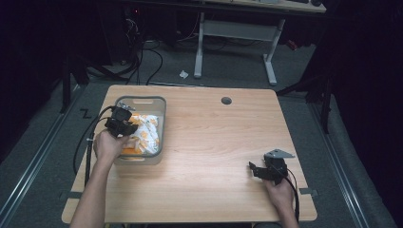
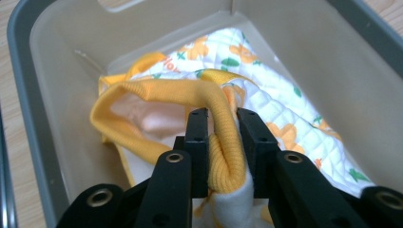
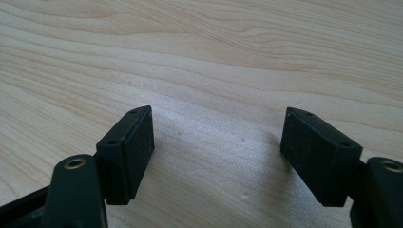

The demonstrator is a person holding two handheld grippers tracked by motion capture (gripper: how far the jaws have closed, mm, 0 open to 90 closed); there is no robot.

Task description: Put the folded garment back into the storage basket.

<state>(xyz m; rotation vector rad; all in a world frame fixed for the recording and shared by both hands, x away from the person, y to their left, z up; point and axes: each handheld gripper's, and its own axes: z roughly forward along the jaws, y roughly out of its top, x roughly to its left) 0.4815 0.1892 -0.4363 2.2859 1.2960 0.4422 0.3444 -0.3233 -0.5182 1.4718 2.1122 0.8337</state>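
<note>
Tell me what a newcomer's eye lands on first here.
The bright orange-and-white quilted cloth in the grey bin at the table's left, its yellow ribbed edge pinched in the left claw. Then the right claw, open over bare wood at the table's right.

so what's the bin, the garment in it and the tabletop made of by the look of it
Bin: likely moulded plastic, smooth beige walls, grey rim. Garment: soft fabric, white quilted stitching with an orange flower print; its orange trim, pinched by the left gripper, looks rib-knit. Tabletop: pale wood grain, matte; solid or laminate, can't tell.
</note>
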